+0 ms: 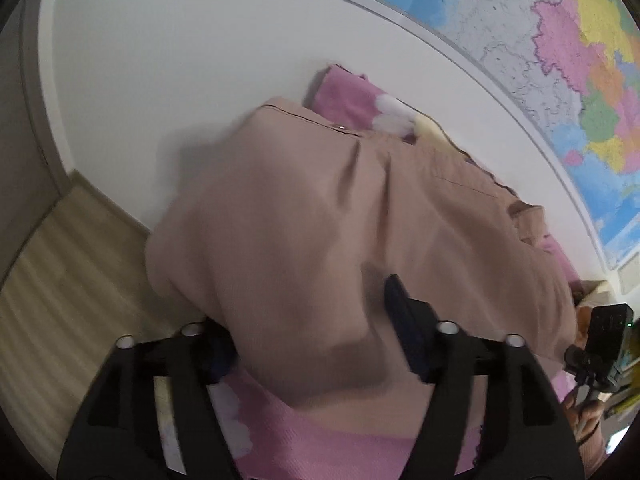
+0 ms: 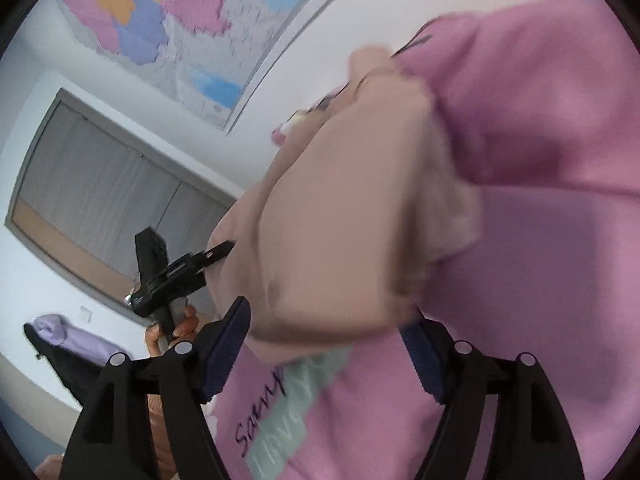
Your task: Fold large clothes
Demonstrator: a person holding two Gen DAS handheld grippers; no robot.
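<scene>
Left gripper (image 1: 316, 344) | jaws apart | beige garment (image 1: 304, 216) draped between

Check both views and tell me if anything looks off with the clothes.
Nothing is damaged or spilled. The beige garment is bunched, not flat, draped over the left tongs and between the fingers of the right tongs. It overlaps a pink sweatshirt, so two garments are tangled together.

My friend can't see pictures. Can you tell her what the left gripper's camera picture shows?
A big beige garment bulges between the two black fingers of the left gripper, covering most of the view. A pink garment lies under it, and a colourful map hangs on the white wall behind.
</scene>
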